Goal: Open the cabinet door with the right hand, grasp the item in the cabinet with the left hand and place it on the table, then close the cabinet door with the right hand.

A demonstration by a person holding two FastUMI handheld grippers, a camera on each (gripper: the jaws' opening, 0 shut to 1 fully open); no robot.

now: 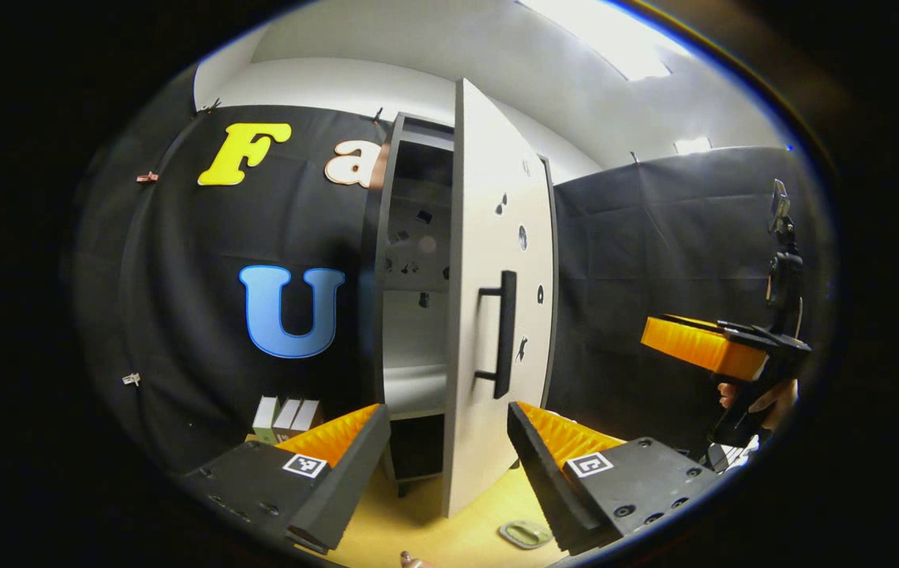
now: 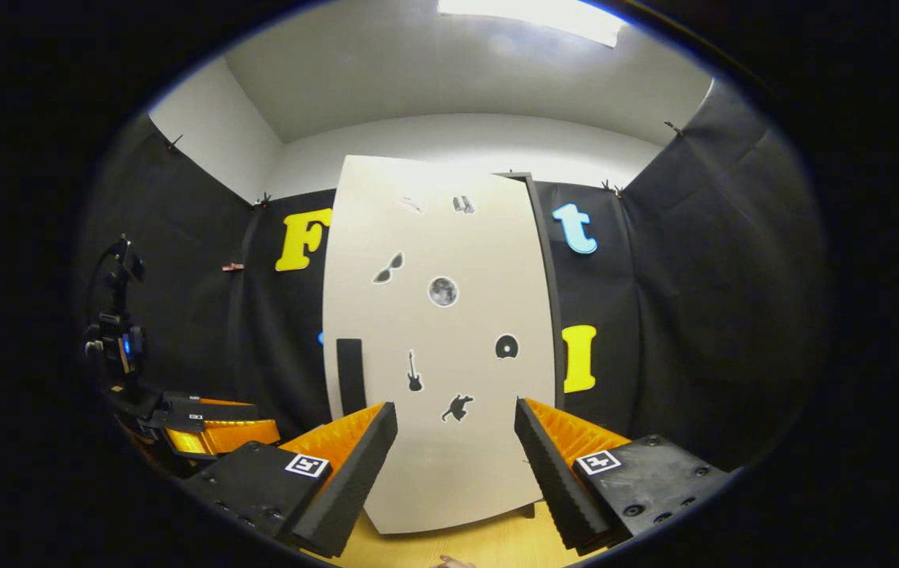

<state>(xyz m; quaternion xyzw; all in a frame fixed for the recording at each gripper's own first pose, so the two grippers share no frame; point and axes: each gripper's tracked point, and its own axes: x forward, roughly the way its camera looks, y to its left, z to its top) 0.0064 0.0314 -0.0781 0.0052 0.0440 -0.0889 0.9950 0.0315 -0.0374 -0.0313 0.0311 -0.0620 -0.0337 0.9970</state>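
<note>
White cabinet door (image 1: 488,315) stands ajar; both grippers' fingers gape empty. Next, the left gripper (image 1: 445,465) must reach inside the cabinet (image 1: 413,260).

left gripper view facing cabinet door (image 1: 496,315) edge-on, right gripper view square-on, both near

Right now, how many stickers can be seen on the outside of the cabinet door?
6 on the cabinet door: one at the top, sunglasses, a moon, a disc, a guitar, an animal. A faint mark near the top may be another.
</note>
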